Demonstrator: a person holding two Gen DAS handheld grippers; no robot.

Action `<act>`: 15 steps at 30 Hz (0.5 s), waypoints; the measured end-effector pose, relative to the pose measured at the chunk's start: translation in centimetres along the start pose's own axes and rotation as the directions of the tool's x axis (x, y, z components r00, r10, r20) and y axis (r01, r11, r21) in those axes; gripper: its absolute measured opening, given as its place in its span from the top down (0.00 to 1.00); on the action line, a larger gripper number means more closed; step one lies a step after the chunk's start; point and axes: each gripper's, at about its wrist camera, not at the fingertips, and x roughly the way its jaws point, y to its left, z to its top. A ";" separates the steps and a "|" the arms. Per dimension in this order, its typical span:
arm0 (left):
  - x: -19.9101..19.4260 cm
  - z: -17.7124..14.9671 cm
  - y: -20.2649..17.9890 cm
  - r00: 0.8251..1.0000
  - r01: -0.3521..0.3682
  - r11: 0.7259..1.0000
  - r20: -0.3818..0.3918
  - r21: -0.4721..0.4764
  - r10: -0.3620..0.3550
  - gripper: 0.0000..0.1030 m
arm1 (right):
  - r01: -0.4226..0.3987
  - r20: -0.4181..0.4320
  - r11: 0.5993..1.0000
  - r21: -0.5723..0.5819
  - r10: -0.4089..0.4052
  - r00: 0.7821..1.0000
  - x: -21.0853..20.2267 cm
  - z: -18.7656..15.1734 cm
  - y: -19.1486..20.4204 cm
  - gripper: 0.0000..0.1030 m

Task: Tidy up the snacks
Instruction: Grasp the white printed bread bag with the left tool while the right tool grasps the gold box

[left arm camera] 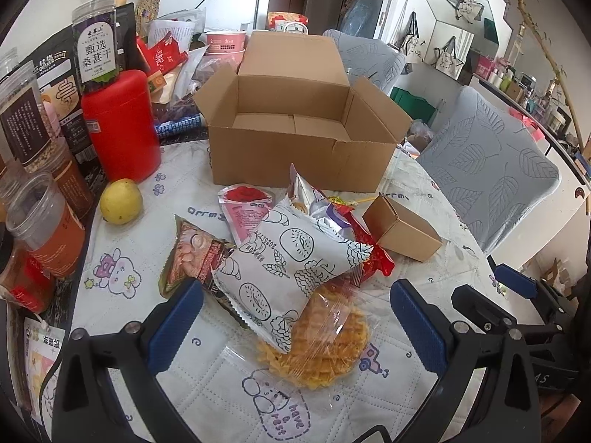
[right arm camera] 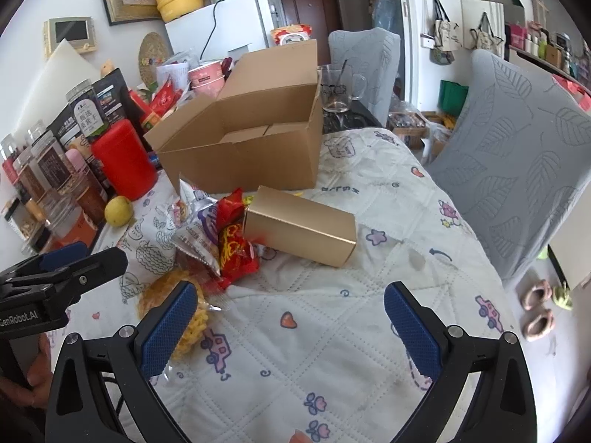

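Both grippers, left (left arm camera: 295, 317) and right (right arm camera: 291, 323), fingers apart, empty. White bread packet (left arm camera: 291, 269) before cardboard box (left arm camera: 299, 125): light, soft; grip mid-body gently.

Left gripper (left arm camera: 295, 326): jaws spread wide, nothing between them, pointing toward 12 o'clock. Right gripper (right arm camera: 290, 330): jaws likewise spread wide and empty, pointing toward 12 o'clock. In the left view, the right gripper sits at 4 o'clock; in the right view, the left gripper sits at 9 o'clock.
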 end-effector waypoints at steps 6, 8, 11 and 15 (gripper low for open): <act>2.0 0.3 0.0 1.000 0.002 1.000 -0.029 0.017 -0.001 0.00 | 0.001 -0.023 1.000 0.007 -0.001 1.000 1.3 0.3 -0.5 0.00; 2.6 0.4 0.0 0.999 0.001 1.000 -0.036 0.023 0.000 0.00 | 0.001 -0.032 1.000 0.007 -0.001 0.999 1.7 0.4 -0.7 0.00; 3.7 0.5 0.0 0.999 -0.008 0.999 -0.046 0.039 0.010 0.00 | 0.001 -0.042 1.000 0.007 -0.001 0.999 2.4 0.4 -0.9 0.00; 5.1 0.9 0.0 0.998 -0.036 0.997 -0.053 0.070 0.040 0.00 | 0.006 -0.058 1.000 0.002 -0.006 0.998 3.4 0.8 -1.2 0.00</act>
